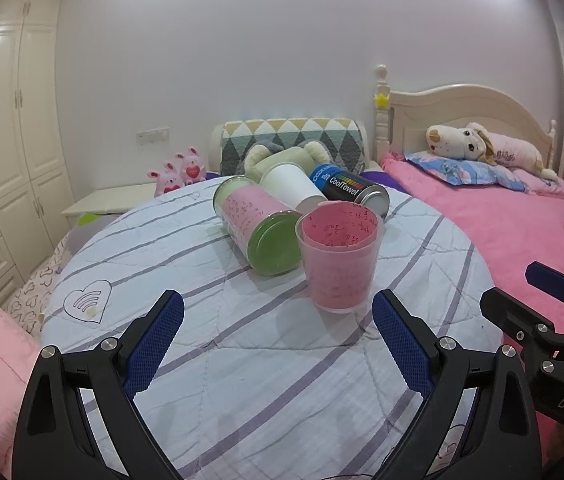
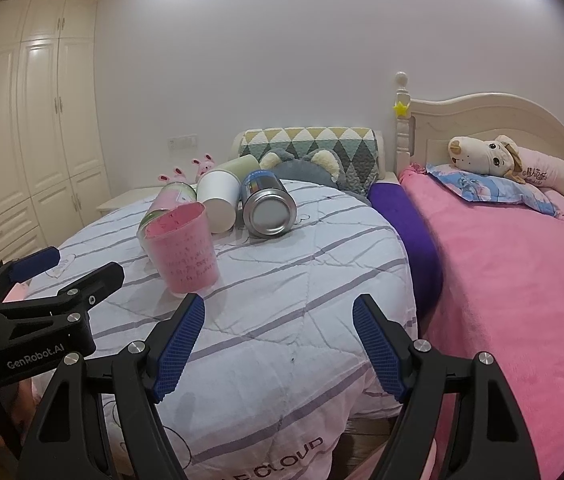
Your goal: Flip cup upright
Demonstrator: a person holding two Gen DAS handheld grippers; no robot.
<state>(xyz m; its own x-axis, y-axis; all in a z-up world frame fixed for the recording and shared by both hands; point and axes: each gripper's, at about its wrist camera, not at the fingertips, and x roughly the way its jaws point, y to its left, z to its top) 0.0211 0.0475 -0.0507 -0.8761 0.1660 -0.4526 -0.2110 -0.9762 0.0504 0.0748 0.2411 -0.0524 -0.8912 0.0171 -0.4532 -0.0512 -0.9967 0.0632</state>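
**Upright cup on soft ground**

The pink cup (image 1: 340, 262) stands mouth-up on the striped quilt (image 1: 241, 360), touching the green-lidded jar (image 1: 257, 226) lying behind it. Both the left hand-held gripper (image 1: 277, 344) and the right hand-held gripper (image 2: 277, 344) are wide open and empty (nearer than the cup). A nudge, or the jar rolling, could tip the cup over.

Left black two-finger gripper with blue textured pads (image 1: 277, 344), jaws spread wide, nothing between them, level and pointing forward, right black two-finger gripper with blue textured pads (image 2: 277, 346), jaws likewise spread wide and empty, level, just beside the left.
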